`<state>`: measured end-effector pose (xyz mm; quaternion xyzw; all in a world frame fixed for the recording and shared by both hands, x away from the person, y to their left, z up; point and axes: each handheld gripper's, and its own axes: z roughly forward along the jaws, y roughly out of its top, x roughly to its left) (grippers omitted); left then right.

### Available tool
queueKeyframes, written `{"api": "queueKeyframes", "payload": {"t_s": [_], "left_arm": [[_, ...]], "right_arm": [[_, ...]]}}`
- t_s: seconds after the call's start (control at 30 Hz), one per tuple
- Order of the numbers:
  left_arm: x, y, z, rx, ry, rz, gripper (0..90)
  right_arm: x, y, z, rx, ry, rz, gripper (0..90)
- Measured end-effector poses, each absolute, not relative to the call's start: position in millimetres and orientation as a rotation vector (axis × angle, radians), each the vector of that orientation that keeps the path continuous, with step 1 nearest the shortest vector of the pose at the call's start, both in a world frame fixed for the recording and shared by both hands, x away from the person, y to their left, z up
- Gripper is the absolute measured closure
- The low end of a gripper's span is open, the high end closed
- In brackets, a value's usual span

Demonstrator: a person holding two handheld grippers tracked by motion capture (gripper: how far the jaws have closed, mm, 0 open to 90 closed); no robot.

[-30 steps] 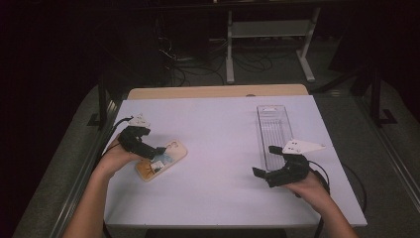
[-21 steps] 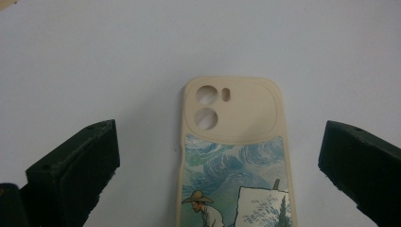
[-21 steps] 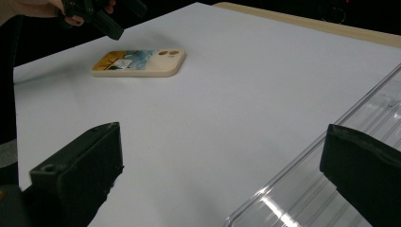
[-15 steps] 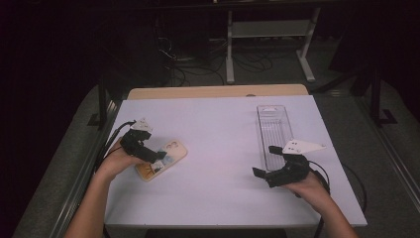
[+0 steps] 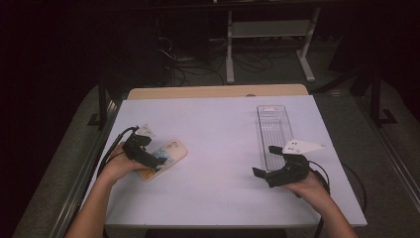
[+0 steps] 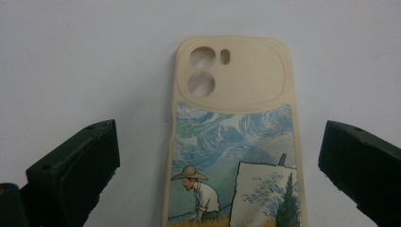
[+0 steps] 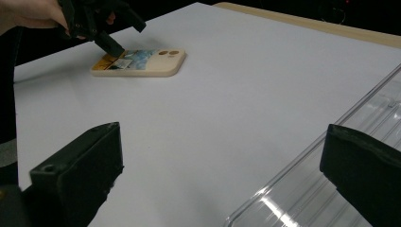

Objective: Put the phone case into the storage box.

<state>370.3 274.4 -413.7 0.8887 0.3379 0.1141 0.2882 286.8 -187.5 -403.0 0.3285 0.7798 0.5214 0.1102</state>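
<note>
On the white table (image 5: 218, 129), ringed by dark room, both claws gape empty: left claw (image 5: 151, 161) over the phone case (image 5: 171, 151), right claw (image 5: 270, 166).

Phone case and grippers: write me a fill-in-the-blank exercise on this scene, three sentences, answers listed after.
1. The phone case lies flat on the white table between the wide-open jaws of the ____ gripper.
2. The picture printed on the case shows a figure wearing a ____.
3. The right gripper is open beside a long clear plastic ____.

Missing words: left; hat; tray
</note>
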Motion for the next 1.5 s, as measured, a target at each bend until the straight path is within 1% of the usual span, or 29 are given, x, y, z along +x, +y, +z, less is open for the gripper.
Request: {"api": "queueKeyframes", "payload": {"t_s": [0.43,0.57,0.63,0.87,1.5], "left_arm": [[368.8,272.9,-426.2,2.433,0.879,0.298,0.0],[367.4,269.6,-429.9,2.414,0.885,0.289,0.0],[367.8,269.5,-430.5,2.435,0.873,0.293,0.0],[368.0,268.5,-437.6,2.428,0.88,0.283,0.0],[369.3,269.1,-443.6,2.428,0.879,0.267,0.0]], "right_arm": [[286.6,-187.4,-403.1,0.964,2.292,1.532,0.0],[286.5,-187.3,-403.1,0.965,2.291,1.532,0.0],[286.4,-187.3,-403.1,0.965,2.291,1.532,0.0],[286.4,-187.3,-403.1,0.966,2.291,1.532,0.0],[286.6,-187.2,-403.1,0.966,2.291,1.532,0.0]]}}
